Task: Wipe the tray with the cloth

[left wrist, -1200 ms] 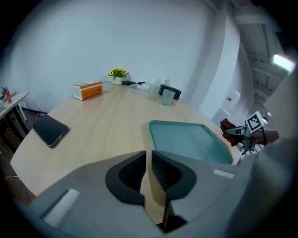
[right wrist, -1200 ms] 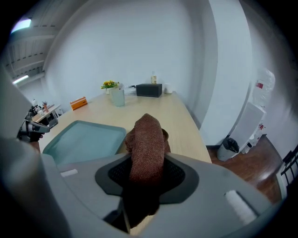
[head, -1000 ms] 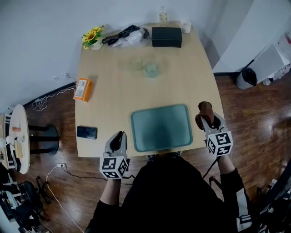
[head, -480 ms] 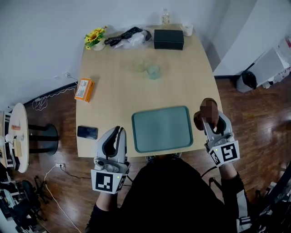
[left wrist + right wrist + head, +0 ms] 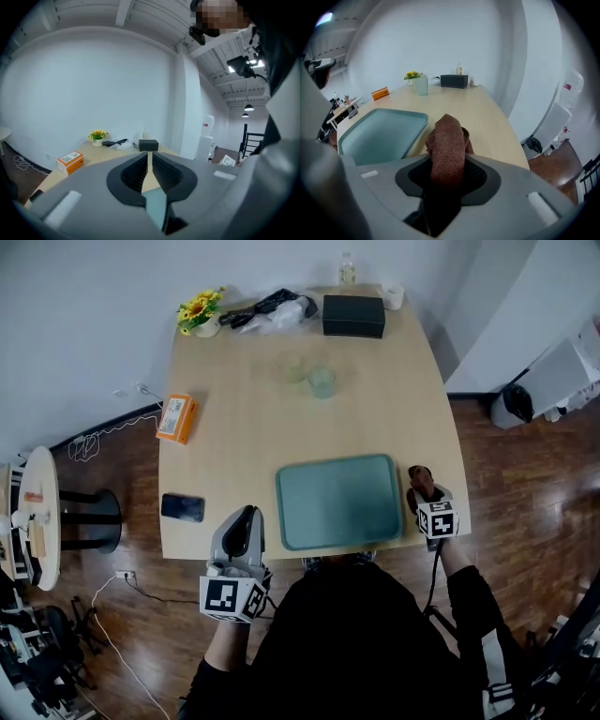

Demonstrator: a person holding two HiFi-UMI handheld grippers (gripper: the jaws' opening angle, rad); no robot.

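Two tools: left tool (image 5: 248,516) closed, nearly level; right tool (image 5: 424,493) tilted down, clamping cloth (image 5: 447,145) beside tray (image 5: 337,502).

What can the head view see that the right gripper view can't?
Only the head view shows the black phone and the left gripper. Only the right gripper view shows, close up, the black pads squeezing the brown cloth. Both show the green tray, the orange box, the flowers, the black box, and the right gripper with the cloth.
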